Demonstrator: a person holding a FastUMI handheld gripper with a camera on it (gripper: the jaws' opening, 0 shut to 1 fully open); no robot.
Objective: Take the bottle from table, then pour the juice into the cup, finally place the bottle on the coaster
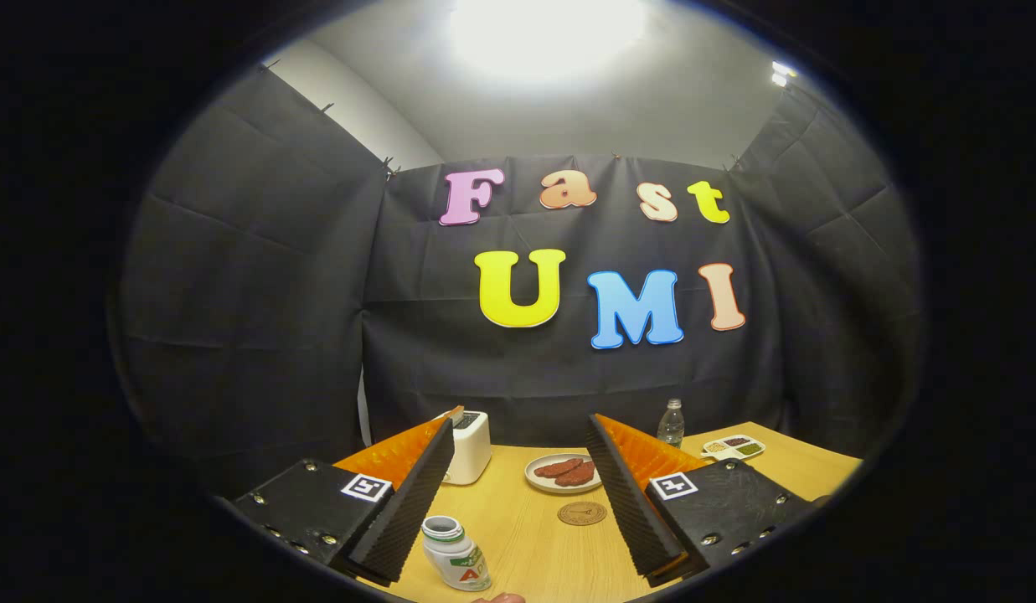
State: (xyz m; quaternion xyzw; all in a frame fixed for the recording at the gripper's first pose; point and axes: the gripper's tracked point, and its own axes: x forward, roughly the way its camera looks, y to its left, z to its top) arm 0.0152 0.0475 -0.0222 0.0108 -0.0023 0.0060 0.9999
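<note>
At the lower left of the frame the gripper's left finger rises over the wooden table, and just beyond its tip stands a white toaster at the table's far edge. Between the two fingers, close to the left one and low in the frame, sits a small white bottle with an open mouth and a green and red label, upright with a slight lean. It touches neither finger. The gripper is spread wide and holds nothing. At the very bottom, just right of the bottle, a small pinkish shape shows; what it is I cannot tell. Further up the middle, a round brown coaster lies flat on the table, and just behind it a white plate carries reddish-brown pieces of food. The right finger stands at the lower right. Beyond its tip stands a clear plastic water bottle, and right of that lies a small divided tray.
</note>
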